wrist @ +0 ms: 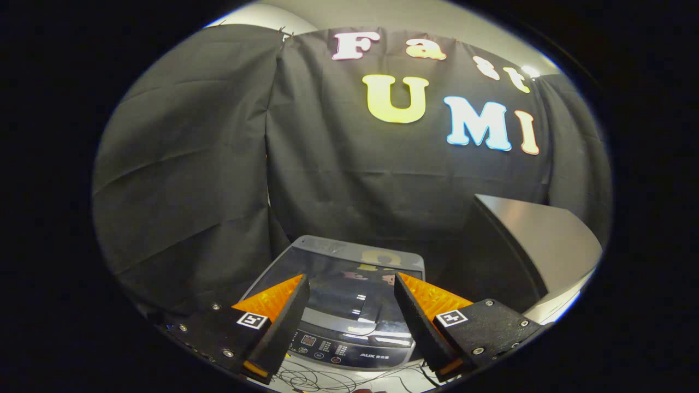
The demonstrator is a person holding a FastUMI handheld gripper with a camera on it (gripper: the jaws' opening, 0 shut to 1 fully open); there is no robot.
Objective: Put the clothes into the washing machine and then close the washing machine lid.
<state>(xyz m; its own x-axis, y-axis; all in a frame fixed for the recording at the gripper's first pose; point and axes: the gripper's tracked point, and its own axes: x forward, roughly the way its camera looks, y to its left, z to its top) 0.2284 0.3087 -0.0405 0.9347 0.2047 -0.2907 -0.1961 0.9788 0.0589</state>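
I see one black cloth wall [218, 164] hanging in folds across the whole far side of the booth, the largest thing before me. To the right, between that cloth and my gripper, stands one dark box-like unit [524, 240] with a pale, slanted top face; I cannot tell what it is. Its near left corner reaches close to my right finger without touching it.

Below and just ahead of me sits one washing machine [349, 327], a grey top-loader seen from above. Its lid [349, 273] lies flat and closed, the dark glass panel mirroring the wall behind. One control panel [338, 349] with small buttons runs along the machine's near edge. I see no clothes on the lid or beside it.

My gripper [352, 286] hangs above the machine with its two fingers spread wide apart, and nothing is held between them. The lid and panel show through the gap, well below the tips, so I touch nothing. One square marker tag sits on each finger base, two in all.

Nearest to me, on the pale floor [393, 379] in front of the machine, lies a loose tangle of thin cables [311, 379]; their number I cannot count.
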